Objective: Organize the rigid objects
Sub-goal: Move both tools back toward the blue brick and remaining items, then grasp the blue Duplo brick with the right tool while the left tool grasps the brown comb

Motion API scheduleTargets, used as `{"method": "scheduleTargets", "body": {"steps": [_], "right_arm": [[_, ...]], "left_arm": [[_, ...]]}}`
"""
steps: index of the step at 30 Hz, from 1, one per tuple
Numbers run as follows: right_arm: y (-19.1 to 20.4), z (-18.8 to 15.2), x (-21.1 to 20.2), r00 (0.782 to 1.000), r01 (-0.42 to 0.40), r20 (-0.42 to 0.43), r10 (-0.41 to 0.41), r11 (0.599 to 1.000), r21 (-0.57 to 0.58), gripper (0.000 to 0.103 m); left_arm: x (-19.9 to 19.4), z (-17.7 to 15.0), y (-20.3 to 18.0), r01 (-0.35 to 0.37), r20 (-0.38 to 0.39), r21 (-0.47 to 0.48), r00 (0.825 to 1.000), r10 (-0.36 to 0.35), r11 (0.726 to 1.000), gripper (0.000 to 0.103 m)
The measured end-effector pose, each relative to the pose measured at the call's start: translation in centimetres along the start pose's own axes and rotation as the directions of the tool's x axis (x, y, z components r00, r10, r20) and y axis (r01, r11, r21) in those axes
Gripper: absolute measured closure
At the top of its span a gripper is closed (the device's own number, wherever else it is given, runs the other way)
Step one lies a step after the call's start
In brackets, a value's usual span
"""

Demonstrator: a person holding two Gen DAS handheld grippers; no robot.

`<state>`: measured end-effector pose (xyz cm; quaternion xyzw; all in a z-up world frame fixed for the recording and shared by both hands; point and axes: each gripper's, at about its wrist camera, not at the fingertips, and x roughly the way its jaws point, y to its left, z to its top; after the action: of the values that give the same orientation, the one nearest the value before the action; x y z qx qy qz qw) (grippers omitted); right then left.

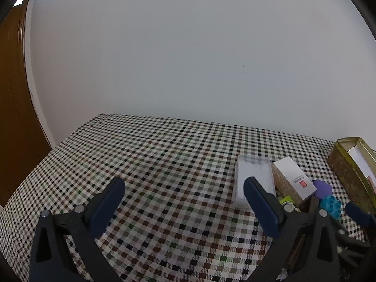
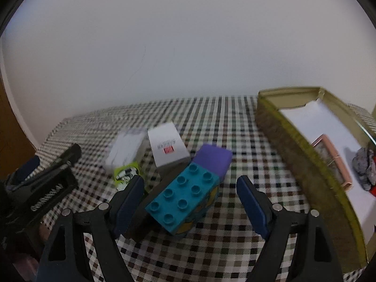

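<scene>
Checkered cloth [image 1: 164, 164] in brown, black and white covers the whole table, with a plain pale wall behind it. From my left gripper [image 1: 184, 196] I see its two blue-padded fingers [image 1: 107, 205] spread wide over bare cloth, nothing between them. My right gripper [image 2: 190, 203] is spread too, and one teal studded brick [image 2: 182, 199] sits between the pads without either one touching it. I count eight studs on its top. One purple block [image 2: 215, 161] lies just behind the brick, touching it. Farther back I count one white carton with a red mark [image 2: 168, 146], one clear plastic case [image 2: 125, 150] beside it, and one small green-edged packet [image 2: 127, 174] in front of the case. One gold tin [image 2: 298, 155] stands open at my right, holding one pink-rimmed item [image 2: 333, 162] and one grey crumpled lump [image 2: 364, 169] on white lining.
</scene>
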<state>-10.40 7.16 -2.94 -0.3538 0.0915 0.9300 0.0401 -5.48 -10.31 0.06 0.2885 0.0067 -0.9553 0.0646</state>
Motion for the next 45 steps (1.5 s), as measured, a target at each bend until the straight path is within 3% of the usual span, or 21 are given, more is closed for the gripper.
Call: {"method": "scheduleTargets", "body": {"steps": [7, 16, 17, 19, 21, 29, 30, 31, 32, 35, 39, 41, 43, 45], "right_arm": [[-2.2, -0.7, 0.3, 0.996, -0.072, -0.046, 0.076, 0.994, 0.078, 0.02], [-2.5, -2.0, -2.1, 0.999, -0.014, -0.029, 0.014, 1.0, 0.004, 0.021], [-2.6, -2.1, -2.3, 1.0, -0.006, -0.025, 0.006, 1.0, 0.005, 0.023], [-2.6, -2.2, -2.3, 1.0, 0.007, -0.026, -0.007, 1.0, -0.004, 0.041], [-2.3, -2.3, -2.0, 0.999, 0.013, -0.043, -0.014, 1.0, -0.02, 0.051], [-2.2, -1.2, 0.5, 0.992, -0.026, -0.12, 0.024, 1.0, -0.015, 0.051], [-2.2, -1.2, 0.4, 0.992, -0.033, -0.12, 0.031, 0.999, -0.015, 0.056], [-2.2, -1.2, 0.5, 0.991, -0.036, -0.126, 0.034, 0.999, -0.016, 0.067], [-2.2, -1.2, 0.3, 0.992, -0.028, -0.124, 0.024, 0.999, -0.027, 0.069], [-2.2, -1.6, -0.3, 0.991, -0.051, -0.123, 0.044, 0.997, -0.054, 0.069], [-2.4, -1.8, -2.7, 0.996, -0.08, -0.047, 0.076, 0.993, -0.087, 0.069], [-2.9, -2.1, -4.2, 0.995, -0.1, -0.007, 0.1, 0.99, -0.104, 0.069], [-3.6, -2.4, -5.4, 0.994, -0.095, 0.032, 0.1, 0.988, -0.125, 0.069], [-4.1, -2.7, -6.7, 0.993, -0.075, 0.077, 0.088, 0.986, -0.152, 0.069]], "left_arm": [[0.3, 0.0, 0.3, 0.003, -0.009, -0.002, 1.0, -0.003, 1.0, 0.001], [0.2, -0.1, 0.0, 0.007, -0.017, 0.018, 1.0, -0.007, 1.0, 0.001], [0.2, -0.1, -0.1, 0.009, -0.017, 0.022, 1.0, -0.008, 1.0, 0.001], [0.1, -0.1, -0.2, 0.011, -0.017, 0.032, 1.0, -0.011, 0.999, 0.001], [0.1, -0.2, -0.4, 0.015, -0.02, 0.043, 1.0, -0.014, 0.999, 0.001], [-0.5, -0.3, -1.5, 0.092, -0.04, 0.083, 0.995, -0.089, 0.992, 0.001], [-0.6, -0.3, -1.7, 0.11, -0.044, 0.094, 0.993, -0.107, 0.989, 0.001], [-0.7, -0.3, -1.9, 0.129, -0.051, 0.103, 0.991, -0.125, 0.986, 0.001], [-0.7, -0.4, -2.1, 0.158, -0.064, 0.112, 0.986, -0.152, 0.981, 0.001], [-0.8, -0.7, -2.9, 0.246, -0.108, 0.147, 0.967, -0.232, 0.958, 0.002], [-1.3, -1.4, -4.3, 0.294, -0.125, 0.237, 0.954, -0.271, 0.926, 0.006], [-1.9, -1.7, -5.2, 0.344, -0.152, 0.262, 0.937, -0.313, 0.902, 0.011], [-2.3, -2.0, -5.9, 0.411, -0.185, 0.275, 0.91, -0.372, 0.869, 0.02], [-2.7, -2.3, -6.6, 0.441, -0.201, 0.289, 0.896, -0.397, 0.849, 0.025]]}}
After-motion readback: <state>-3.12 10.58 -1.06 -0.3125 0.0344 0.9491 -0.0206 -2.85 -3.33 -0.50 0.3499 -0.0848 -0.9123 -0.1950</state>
